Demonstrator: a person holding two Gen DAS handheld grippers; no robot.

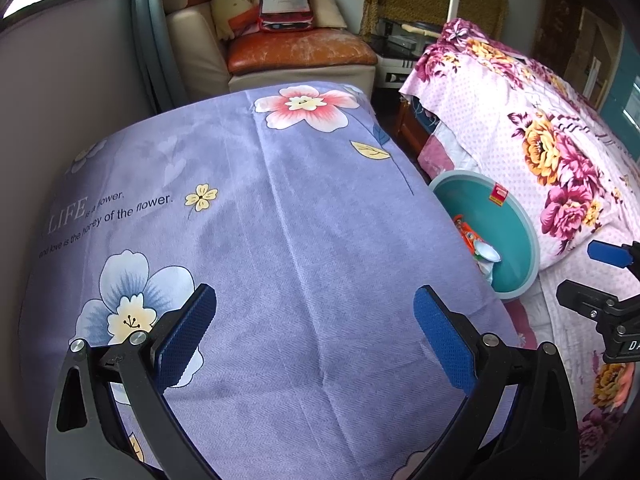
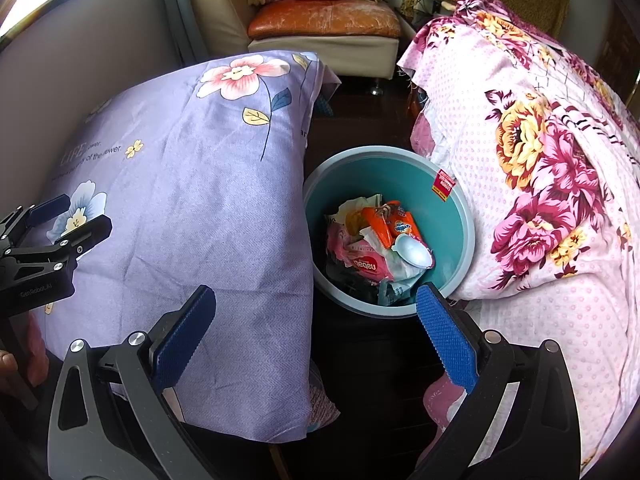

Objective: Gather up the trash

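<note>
bin loaded, both grippers empty

we see the purple flowered cloth [image 1: 280, 240] spread over a raised surface, bare of litter as far as either view shows. across a dark gap sits the pink floral bedding [image 2: 540, 160]. between the two, on the floor, stands the teal bin [image 2: 456, 216], its rim touching the cloth's right edge on one side and pressed against the bedding on the other.

the trash [image 2: 380, 244] lies heaped in the bottom of the bin: an orange snack wrapper [image 2: 384, 220], a pink pack, crumpled paper and a small white foil lid [image 2: 414, 254]. we judge all of it light, soft and crinkly, the foil slippery; a pinch on a folded edge or a bunched corner should hold better than a flat face.

our left gripper [image 1: 314, 332] hovers over the cloth's near edge, jaws wide apart, holding nothing. our right gripper [image 2: 316, 332] hangs above the gap beside the bin's near rim, jaws likewise spread and empty.
</note>
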